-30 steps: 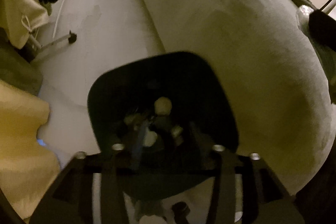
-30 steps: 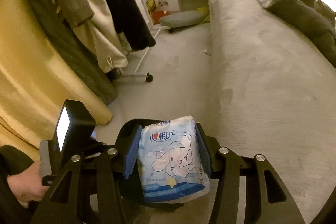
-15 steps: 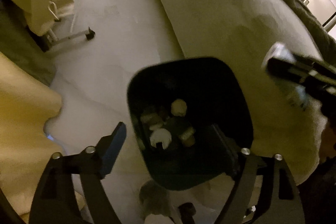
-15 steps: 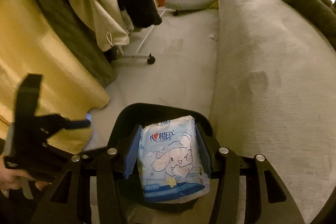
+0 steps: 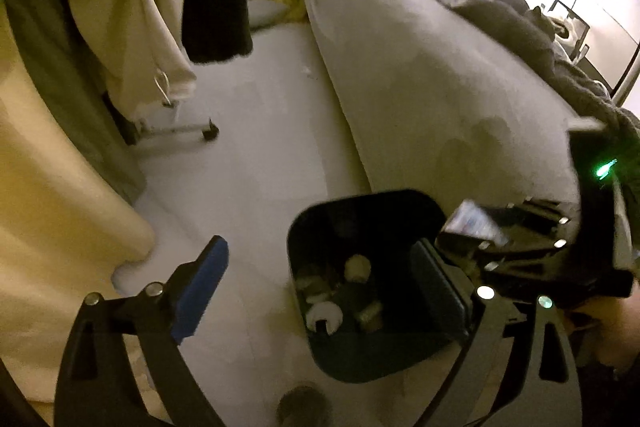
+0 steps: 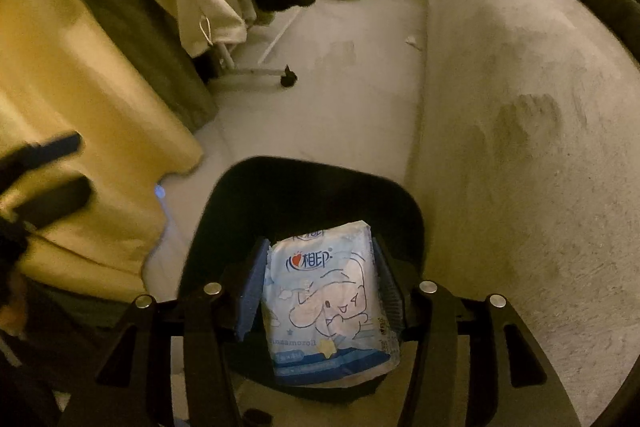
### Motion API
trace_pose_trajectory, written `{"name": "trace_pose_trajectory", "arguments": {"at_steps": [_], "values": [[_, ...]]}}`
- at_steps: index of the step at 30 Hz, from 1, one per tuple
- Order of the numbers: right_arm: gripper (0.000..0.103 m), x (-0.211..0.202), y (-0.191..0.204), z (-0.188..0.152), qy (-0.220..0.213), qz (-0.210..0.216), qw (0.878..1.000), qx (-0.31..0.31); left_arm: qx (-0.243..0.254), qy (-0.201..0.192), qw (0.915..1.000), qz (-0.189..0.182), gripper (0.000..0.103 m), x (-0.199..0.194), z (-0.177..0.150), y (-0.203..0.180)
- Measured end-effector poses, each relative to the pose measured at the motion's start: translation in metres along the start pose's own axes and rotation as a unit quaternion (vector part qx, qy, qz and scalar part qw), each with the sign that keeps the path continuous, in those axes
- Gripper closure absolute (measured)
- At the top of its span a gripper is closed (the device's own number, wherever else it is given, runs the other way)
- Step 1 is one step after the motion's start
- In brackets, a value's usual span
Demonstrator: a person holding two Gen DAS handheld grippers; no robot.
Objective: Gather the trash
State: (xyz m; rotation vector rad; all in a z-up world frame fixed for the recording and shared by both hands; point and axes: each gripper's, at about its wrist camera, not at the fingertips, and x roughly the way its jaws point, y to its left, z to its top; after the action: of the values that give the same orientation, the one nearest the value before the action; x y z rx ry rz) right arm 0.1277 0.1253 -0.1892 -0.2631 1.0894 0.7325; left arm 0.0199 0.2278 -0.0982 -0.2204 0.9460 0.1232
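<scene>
Gripping a pale blue plastic tissue packet with a cartoon print (image 6: 326,301) between its blue pads, the right claw (image 6: 320,291) holds it over the open black plastic trash bin (image 6: 312,195) on the pale floor (image 6: 340,99), left of the beige bed (image 6: 520,107). The left claw (image 5: 320,287) gapes wide and empty, straddling the bin's left side, where crumpled scraps (image 5: 344,291) lie inside.

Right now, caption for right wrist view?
Right gripper holds a blue-and-white tissue pack above the open black trash bin beside the bed.
</scene>
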Motion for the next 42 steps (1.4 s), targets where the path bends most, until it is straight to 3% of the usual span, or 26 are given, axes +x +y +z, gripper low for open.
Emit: {"name": "trace_pose_trajectory", "arguments": {"at_steps": [5,9,18,32,36,42], "values": [[0.038,-0.003,-0.005,-0.002,0.002,-0.007,1.0,0.007,-0.015,-0.035,0.9993,0.003,0.007,-0.028,0.003,-0.001],[0.036,-0.012,-0.003,-0.004,-0.004,-0.01,1.0,0.003,-0.001,-0.061,0.9981,0.01,0.007,-0.047,0.006,-0.009],[0.023,-0.085,-0.006,-0.008,-0.088,-0.039,0.995,-0.009,0.017,-0.122,0.9911,0.049,0.004,-0.093,0.002,-0.036],[0.004,-0.206,-0.053,-0.064,-0.205,-0.116,0.972,0.014,0.037,-0.184,0.9811,0.047,0.003,-0.131,-0.005,-0.092],[0.004,-0.233,-0.072,-0.085,-0.237,-0.139,0.961,0.035,0.036,-0.193,0.9793,0.048,0.003,-0.136,-0.008,-0.105],[0.004,-0.255,-0.107,-0.114,-0.247,-0.18,0.949,0.081,0.034,-0.196,0.9782,0.059,0.003,-0.137,-0.014,-0.114]]}}
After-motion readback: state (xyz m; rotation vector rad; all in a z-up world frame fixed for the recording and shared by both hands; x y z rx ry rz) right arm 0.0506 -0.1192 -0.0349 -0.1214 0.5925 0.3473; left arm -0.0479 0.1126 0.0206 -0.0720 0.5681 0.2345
